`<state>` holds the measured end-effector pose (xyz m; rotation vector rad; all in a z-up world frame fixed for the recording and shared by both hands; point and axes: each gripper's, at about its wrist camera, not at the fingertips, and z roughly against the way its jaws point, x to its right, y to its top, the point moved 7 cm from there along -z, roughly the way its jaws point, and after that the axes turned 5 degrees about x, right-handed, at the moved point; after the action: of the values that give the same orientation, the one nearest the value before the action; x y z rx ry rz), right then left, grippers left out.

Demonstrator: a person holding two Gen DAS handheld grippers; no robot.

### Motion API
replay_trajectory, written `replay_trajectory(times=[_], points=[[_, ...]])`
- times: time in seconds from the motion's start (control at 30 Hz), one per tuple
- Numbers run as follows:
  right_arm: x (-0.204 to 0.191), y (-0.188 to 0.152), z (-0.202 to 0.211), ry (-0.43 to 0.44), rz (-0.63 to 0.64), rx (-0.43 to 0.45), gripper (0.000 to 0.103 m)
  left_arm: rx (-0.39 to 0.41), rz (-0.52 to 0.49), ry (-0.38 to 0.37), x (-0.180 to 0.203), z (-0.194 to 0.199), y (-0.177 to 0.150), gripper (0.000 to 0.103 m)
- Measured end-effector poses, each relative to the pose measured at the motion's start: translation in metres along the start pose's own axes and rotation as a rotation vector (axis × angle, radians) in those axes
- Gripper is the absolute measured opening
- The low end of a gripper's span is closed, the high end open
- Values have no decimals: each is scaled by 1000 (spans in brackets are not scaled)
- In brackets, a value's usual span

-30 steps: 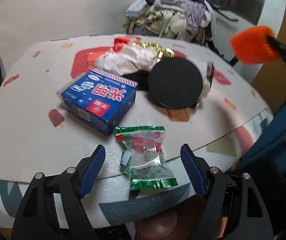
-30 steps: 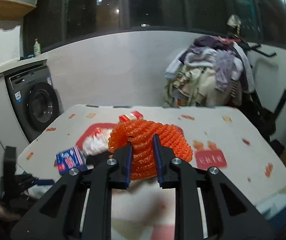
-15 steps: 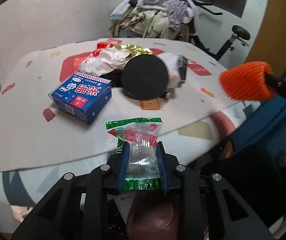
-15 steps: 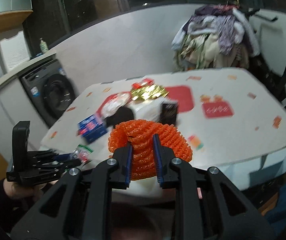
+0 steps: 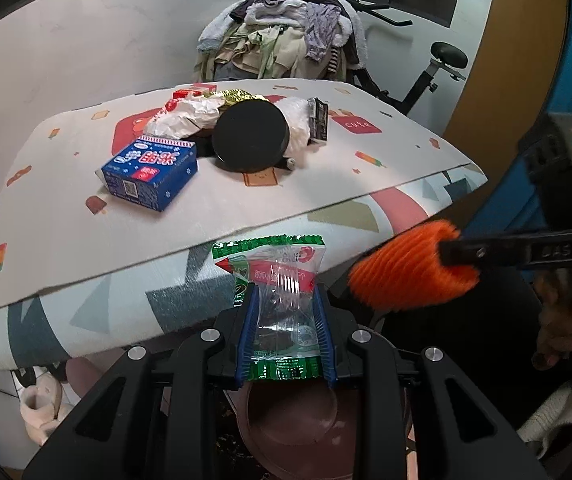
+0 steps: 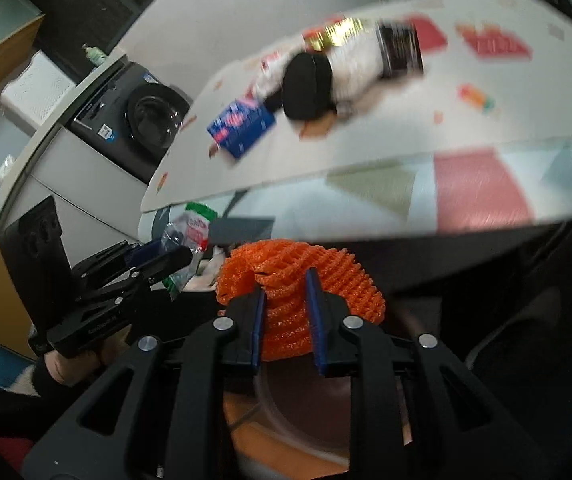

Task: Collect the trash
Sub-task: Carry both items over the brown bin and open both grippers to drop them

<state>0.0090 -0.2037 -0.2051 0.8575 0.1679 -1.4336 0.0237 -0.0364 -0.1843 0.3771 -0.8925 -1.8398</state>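
Both tongs have dropped below the counter edge. Left tongs clamp the wrapper; right tongs clamp the orange net. Only the right view shows the washing machine at 10 o'clock.

A home: washing machine, clothes pile, exercise bike

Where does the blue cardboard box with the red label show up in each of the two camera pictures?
Left wrist view: the blue cardboard box with the red label lies left of centre on the white patterned table.
Right wrist view: the same box, blurred, sits upper left of centre.
Shared landmark: the round black lid just beside the box, toward the table's middle.
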Motion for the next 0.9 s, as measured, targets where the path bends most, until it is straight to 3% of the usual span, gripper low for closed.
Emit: replay_trajectory(times=[0.3,0.4,0.47,0.53,0.67,0.8,0.9], points=[[24,-22,-40,-9,-114,-140,23,-25,6,-9,-2,-7,-16,27],[33,-25,-51,-45,-125,-162,29,-29,3,-12,-2,-9,-20,27],[40,-25,-55,-38,-143,-171,38,-28,-4,-19,-2,-11,-22,27],[42,-23,-57,-45,-131,-167,58,-30,-13,-38,0,-12,-24,27],[37,-10,-53,-90,-14,-119,69,-31,-28,-47,-5,-17,-30,27],[24,9,-40,-148,194,-10,95,-45,3,-73,-8,-23,-33,27],[12,21,-30,-191,357,60,97,-37,1,-96,-6,-24,-33,27]])
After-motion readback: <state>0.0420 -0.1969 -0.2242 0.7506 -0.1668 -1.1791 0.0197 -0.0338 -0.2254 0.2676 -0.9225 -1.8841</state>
